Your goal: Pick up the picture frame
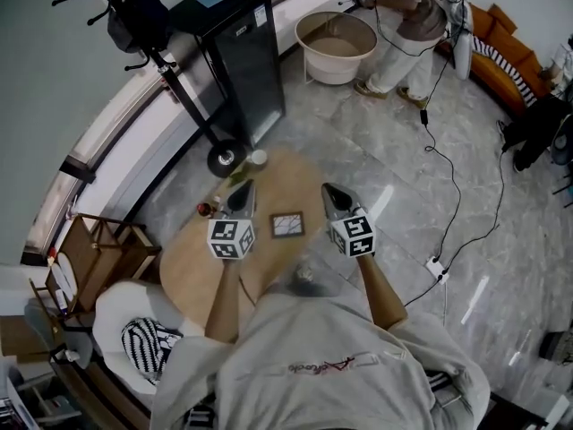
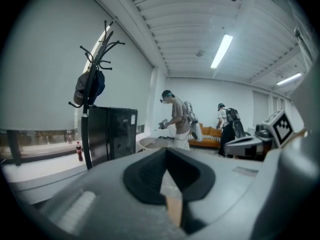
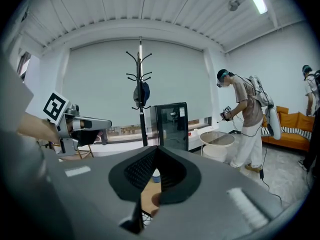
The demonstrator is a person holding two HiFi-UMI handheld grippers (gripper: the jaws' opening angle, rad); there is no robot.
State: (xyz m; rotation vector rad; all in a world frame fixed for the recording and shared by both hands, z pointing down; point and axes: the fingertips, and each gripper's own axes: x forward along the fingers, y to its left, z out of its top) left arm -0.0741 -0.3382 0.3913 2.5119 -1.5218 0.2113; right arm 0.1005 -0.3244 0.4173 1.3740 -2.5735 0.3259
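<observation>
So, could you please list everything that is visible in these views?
picture frame: one, dark rim, on the table between the grippers
table: one, light wood, in front of the person
cup: one, white, table's far edge
coat stand: one, black, dark bag hung on it, beyond the table
cabinet: one, black, by the window wall
tub: one, beige, round, right of the cabinet
sofa: one, orange, far right
armchair: one, white, striped cushion, near left
other people: two, standing near the tub and sofa
left gripper: grey, shut, empty, left of the frame
right gripper: grey, shut, empty, right of the frame
</observation>
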